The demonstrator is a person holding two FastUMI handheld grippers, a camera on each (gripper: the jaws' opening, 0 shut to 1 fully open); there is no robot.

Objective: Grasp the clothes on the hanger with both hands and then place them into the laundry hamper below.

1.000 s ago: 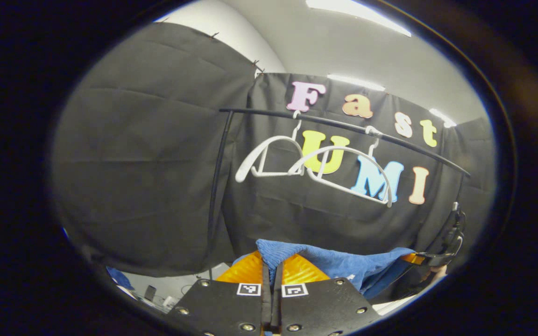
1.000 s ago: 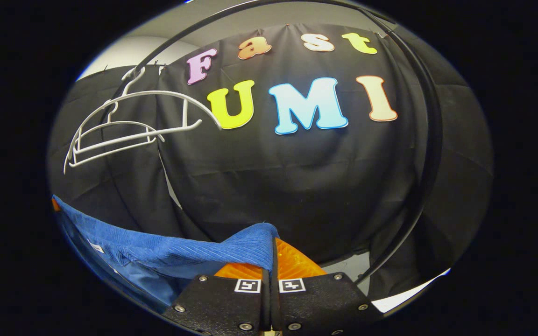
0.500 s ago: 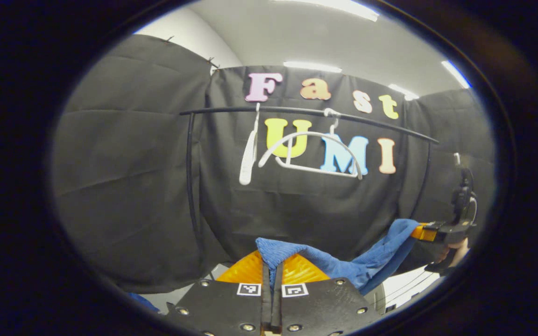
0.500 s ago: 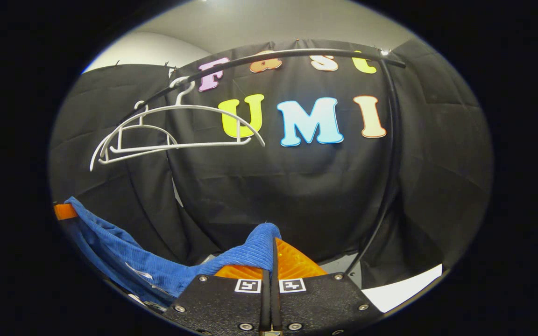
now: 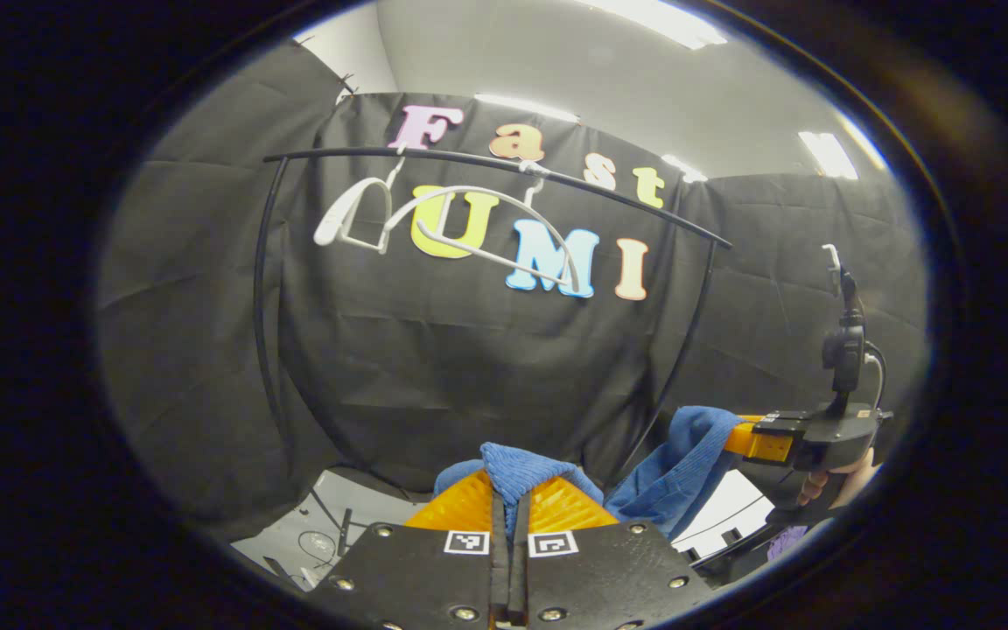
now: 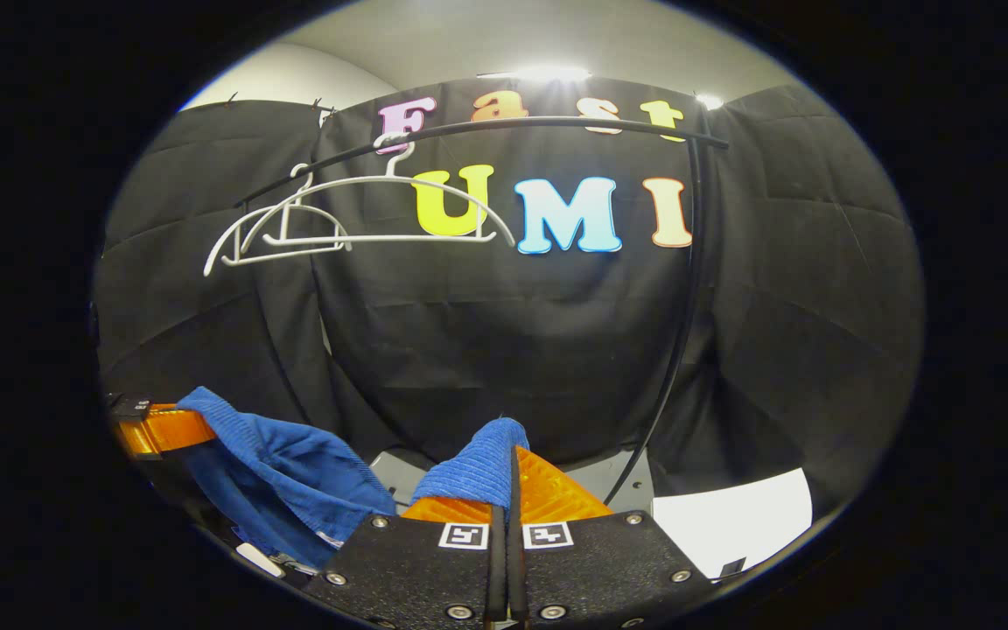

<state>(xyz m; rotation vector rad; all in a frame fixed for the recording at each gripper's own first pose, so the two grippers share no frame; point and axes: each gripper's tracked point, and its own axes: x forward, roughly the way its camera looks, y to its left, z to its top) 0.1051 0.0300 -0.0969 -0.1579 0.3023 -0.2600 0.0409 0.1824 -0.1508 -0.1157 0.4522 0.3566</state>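
In the left gripper view, the left gripper (image 5: pixel 510 490) is clenched on a fold of the blue corduroy garment (image 5: pixel 679 468), its orange fingers (image 5: pixel 466 506) pressed together with cloth bunched between them. The garment sags from that pinch across to the right gripper (image 5: pixel 753 440), held by a hand (image 5: pixel 832 483) at the right edge and likewise pinching the cloth. Up on the black rail (image 5: pixel 486 164) two white hangers (image 5: pixel 460 223) hang bare, so the garment is already off and carried between both grippers, well below the rail. In the right gripper view, the right gripper (image 6: pixel 509 477) is clamped on its own fold of the blue garment (image 6: pixel 285 472), which droops in a loose swag toward the left gripper (image 6: pixel 163 429) at the left edge. The empty hangers (image 6: pixel 355 219) sit high on the rail (image 6: pixel 504 129). The hamper cannot be made out in either view. To do the lowering well, I would judge it best to keep both pinches firm, bring the two grippers down level together, centre the hanging swag over the hamper's mouth, and let go only once the cloth's bulk is inside.
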